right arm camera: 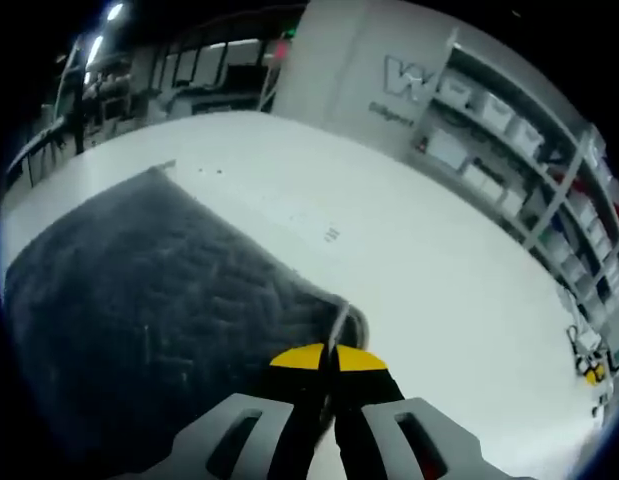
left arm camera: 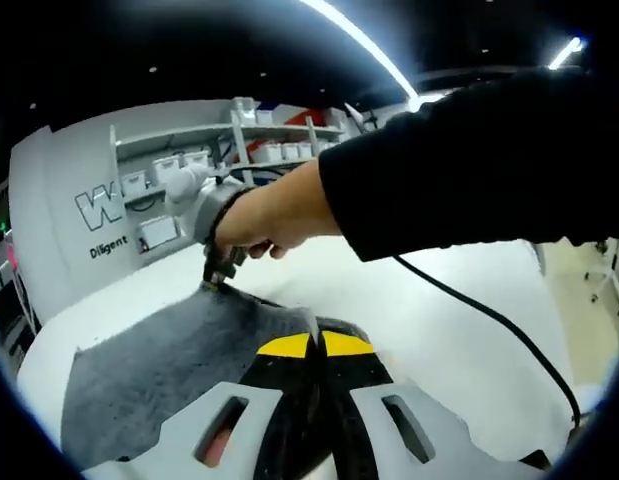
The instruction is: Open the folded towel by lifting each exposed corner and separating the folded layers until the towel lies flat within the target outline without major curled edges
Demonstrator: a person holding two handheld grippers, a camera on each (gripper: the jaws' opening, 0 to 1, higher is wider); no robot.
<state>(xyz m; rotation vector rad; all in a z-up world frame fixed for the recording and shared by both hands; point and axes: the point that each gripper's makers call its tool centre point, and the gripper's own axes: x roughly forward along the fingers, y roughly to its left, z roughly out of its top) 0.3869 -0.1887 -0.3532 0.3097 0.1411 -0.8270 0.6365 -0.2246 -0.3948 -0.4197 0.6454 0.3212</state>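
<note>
Grippers are each pinching a towel corner closed.

Left gripper and right gripper are both clamping edges of the one grey towel lying on the white desk toward nine o'clock; pulling both corners apart evenly, staying low, should be keeping edges from curling.

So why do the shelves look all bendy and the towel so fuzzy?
Left gripper view: the fisheye lens curves the shelves, and a ceiling light glares as a bright streak. Right gripper view: the shelves bow too, and the grey towel looks soft and blurred near the tongs.
</note>
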